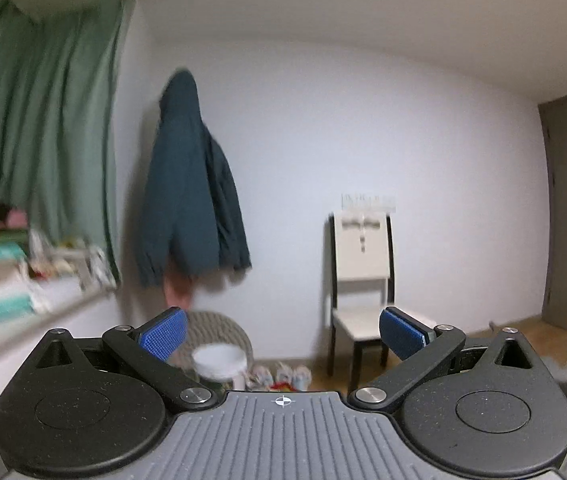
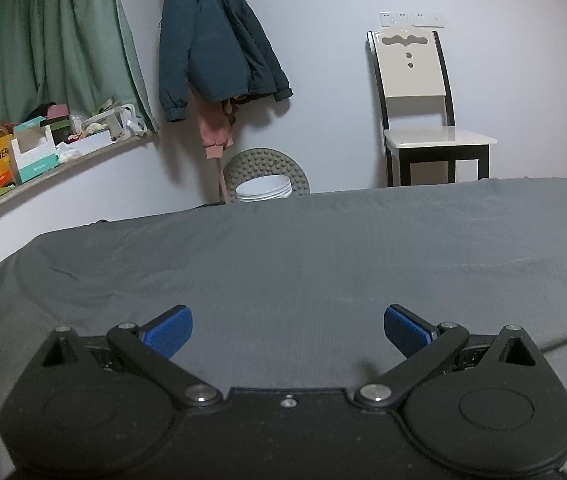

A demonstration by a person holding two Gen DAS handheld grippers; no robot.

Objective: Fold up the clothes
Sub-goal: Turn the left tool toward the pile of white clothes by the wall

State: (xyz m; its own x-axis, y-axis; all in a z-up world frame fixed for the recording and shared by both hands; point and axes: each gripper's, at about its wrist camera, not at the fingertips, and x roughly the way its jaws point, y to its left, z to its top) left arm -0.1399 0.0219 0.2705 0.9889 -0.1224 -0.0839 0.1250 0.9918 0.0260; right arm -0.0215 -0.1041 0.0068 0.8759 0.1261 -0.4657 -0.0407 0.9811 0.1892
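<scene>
My left gripper (image 1: 281, 334) is open, held up in the air and facing the far wall, with nothing between its blue pads; its view is blurred. My right gripper (image 2: 287, 332) is open too, low over a grey bed sheet (image 2: 323, 248) that spreads across the whole foreground. No loose garment lies on the sheet in either view. A dark teal jacket (image 2: 211, 40) hangs on the far wall, with a pink garment (image 2: 215, 132) under it. In the left wrist view the teal jacket (image 1: 191, 184) appears left of centre.
A cream chair (image 2: 415, 92) with black legs stands against the wall. A white bucket (image 2: 265, 190) and a grey studded mat (image 2: 267, 166) sit below the jacket. A ledge (image 2: 63, 172) at left carries boxes and clutter under green curtains (image 2: 51, 36).
</scene>
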